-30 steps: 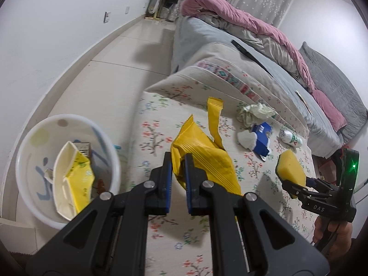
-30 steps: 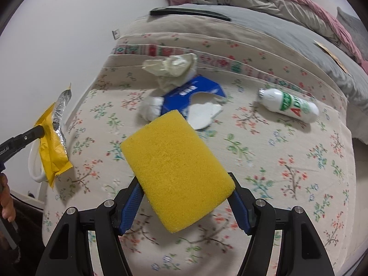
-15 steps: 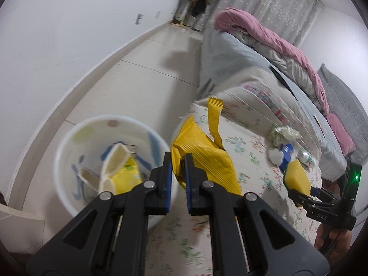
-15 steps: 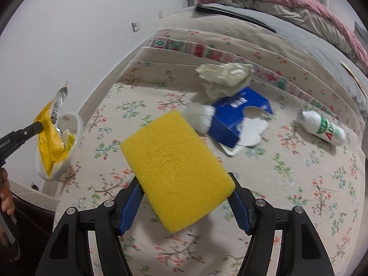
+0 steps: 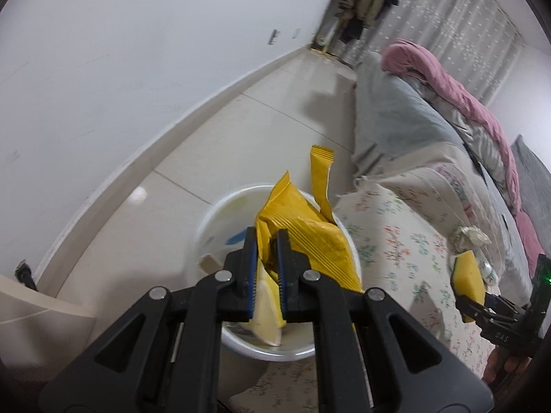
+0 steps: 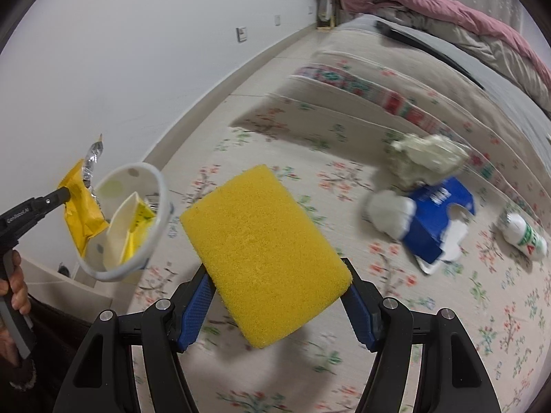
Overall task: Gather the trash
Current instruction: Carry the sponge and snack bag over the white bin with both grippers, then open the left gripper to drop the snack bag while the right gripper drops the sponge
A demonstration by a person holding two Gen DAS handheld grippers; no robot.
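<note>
Left tongs (image 5: 266, 268) pinched nearly closed, right tongs (image 6: 275, 304) spread wide, both gripping.

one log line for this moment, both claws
left claw: shut on yellow wrapper, above white bin | right claw: shut on sponge, over bed

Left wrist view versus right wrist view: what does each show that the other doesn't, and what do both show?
Only the left wrist view shows the left gripper from behind, jaws shut on the yellow wrapper above the white bin, plus the curtain.

Only the right wrist view shows the blue box and a wall switch.

Both show the wrapper, the bin, the yellow sponge clamped in the right gripper, the crumpled tissue, the floral bedspread and the pink blanket.
</note>
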